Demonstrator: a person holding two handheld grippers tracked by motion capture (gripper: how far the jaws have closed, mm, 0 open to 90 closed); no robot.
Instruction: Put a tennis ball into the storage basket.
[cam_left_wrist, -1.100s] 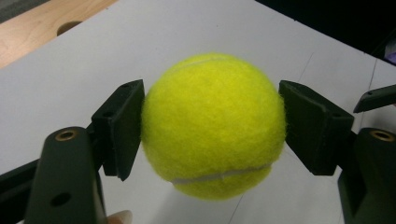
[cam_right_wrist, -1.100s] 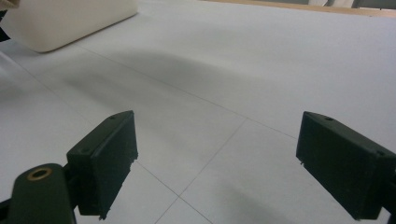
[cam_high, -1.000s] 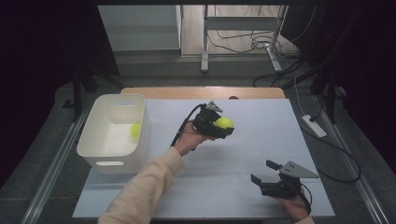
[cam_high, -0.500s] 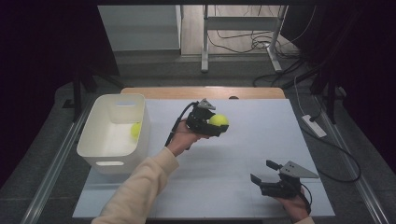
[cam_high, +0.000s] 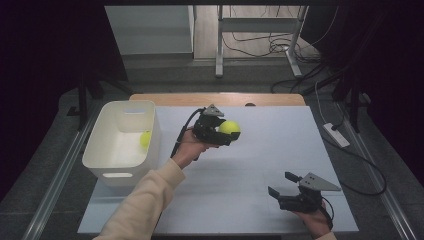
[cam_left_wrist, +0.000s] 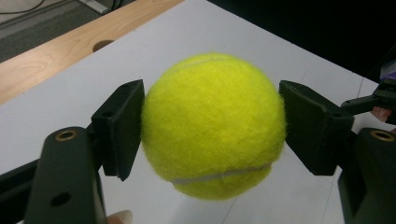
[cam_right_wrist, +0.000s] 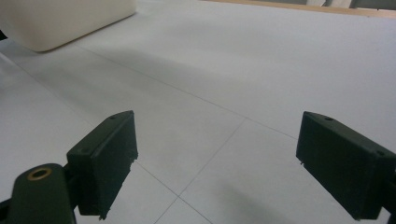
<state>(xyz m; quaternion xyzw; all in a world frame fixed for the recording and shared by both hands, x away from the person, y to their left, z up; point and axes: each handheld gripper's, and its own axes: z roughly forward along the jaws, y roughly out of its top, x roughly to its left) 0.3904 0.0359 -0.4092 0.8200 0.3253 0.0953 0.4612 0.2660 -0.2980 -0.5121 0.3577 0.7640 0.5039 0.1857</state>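
High view: one ball (cam_high: 145, 139) already lies in the white bin (cam_high: 100, 150) at the worktop's (cam_high: 240, 200) left. The left claw (cam_high: 226, 134), raised mid-worktop just right of the bin, clamps a second ball (cam_high: 230, 127), apparently not yet binned.

Left gripper view: both jaws press the second ball's sides above the worktop.

Right gripper view: the right claw (cam_right_wrist: 215, 163) hangs wide and empty, low over the worktop.

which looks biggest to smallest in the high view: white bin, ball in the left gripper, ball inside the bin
1. white bin
2. ball in the left gripper
3. ball inside the bin, partly hidden by the bin wall, so the two balls may well match in true size.
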